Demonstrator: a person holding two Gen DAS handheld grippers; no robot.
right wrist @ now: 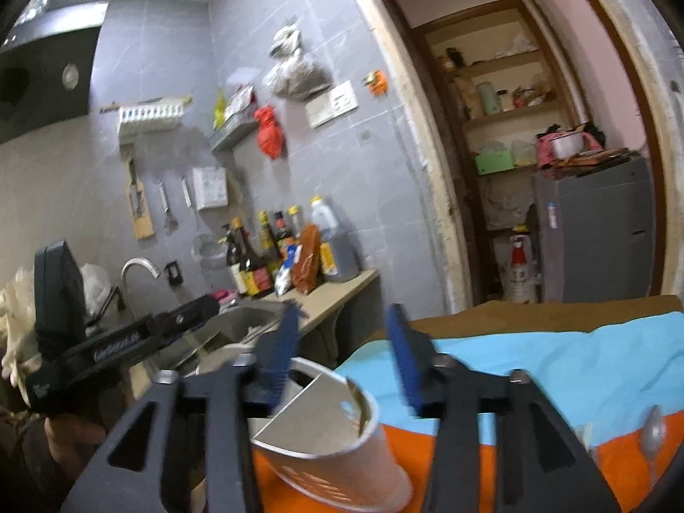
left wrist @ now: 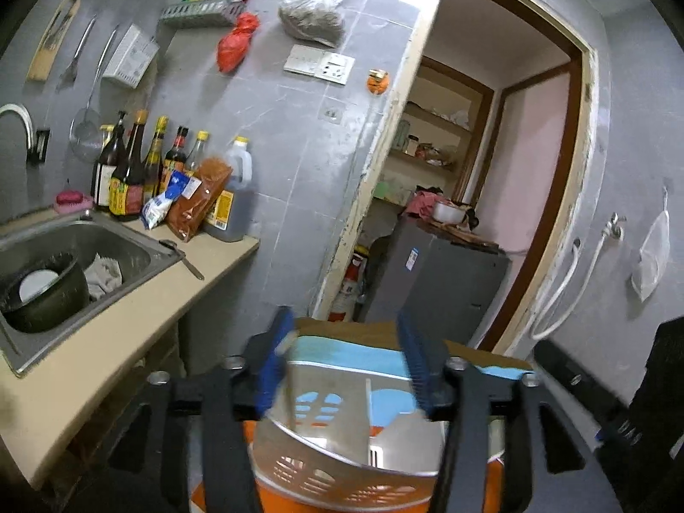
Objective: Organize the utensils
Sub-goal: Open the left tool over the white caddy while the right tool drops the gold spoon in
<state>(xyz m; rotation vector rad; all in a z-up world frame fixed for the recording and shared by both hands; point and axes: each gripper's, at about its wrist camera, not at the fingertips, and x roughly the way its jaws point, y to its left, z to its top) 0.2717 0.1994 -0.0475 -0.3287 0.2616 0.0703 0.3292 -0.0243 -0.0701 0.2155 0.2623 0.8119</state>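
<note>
A pale perforated utensil holder (left wrist: 342, 444) with a metal divider inside stands on an orange and blue cloth (left wrist: 355, 359). My left gripper (left wrist: 346, 355) hovers just over its rim, blue pads apart, nothing pressed between them. In the right wrist view the same holder (right wrist: 337, 440) sits below my right gripper (right wrist: 344, 355), which is also open and holds nothing. A spoon (right wrist: 653, 431) lies on the orange cloth at the far right. The left gripper (right wrist: 205, 308) shows from the side at the left, held by a person's hand.
To the left are a steel sink (left wrist: 128, 239) holding a dark pot (left wrist: 42, 295), sauce bottles (left wrist: 128, 171) and a utensil (left wrist: 188, 260) on the beige counter. A doorway with a grey cabinet (left wrist: 436, 286) lies ahead. Tools hang on the tiled wall.
</note>
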